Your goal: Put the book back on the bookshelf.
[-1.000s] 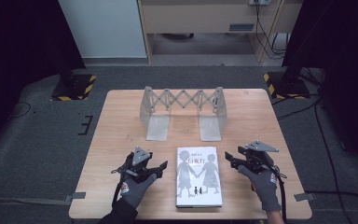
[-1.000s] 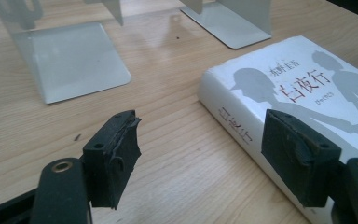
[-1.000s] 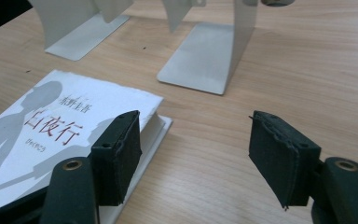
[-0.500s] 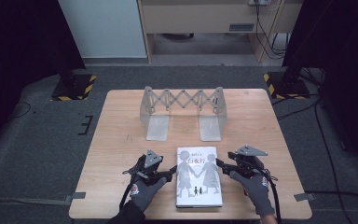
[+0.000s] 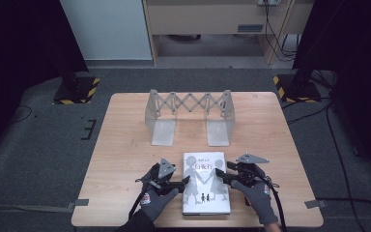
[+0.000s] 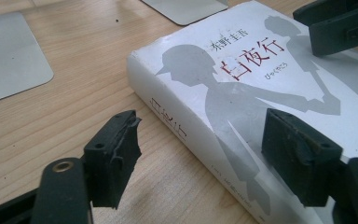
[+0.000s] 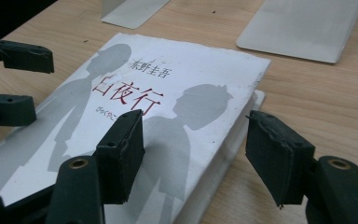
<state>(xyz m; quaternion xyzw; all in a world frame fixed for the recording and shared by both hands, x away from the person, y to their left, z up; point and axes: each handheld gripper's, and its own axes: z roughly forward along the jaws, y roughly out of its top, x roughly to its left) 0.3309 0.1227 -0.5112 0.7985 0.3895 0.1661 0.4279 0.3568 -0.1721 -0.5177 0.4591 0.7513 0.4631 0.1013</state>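
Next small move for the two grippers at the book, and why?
Probably close both grippers on the book. The left gripper straddles the spine edge, one jaw over the cover and one over the table, not pressing. The right gripper straddles the page edge likewise. The book lies flat, and the expanding bookend rack behind it stands empty, so a two-sided grip looks like the way to lift it.

Grey gloves (image 5: 157, 203), blk jaws

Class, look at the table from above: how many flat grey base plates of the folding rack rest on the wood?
2. The left base plate lies under the folding rack's left end; the right base plate lies under its right end. Both sit beyond the book. None seems hidden.
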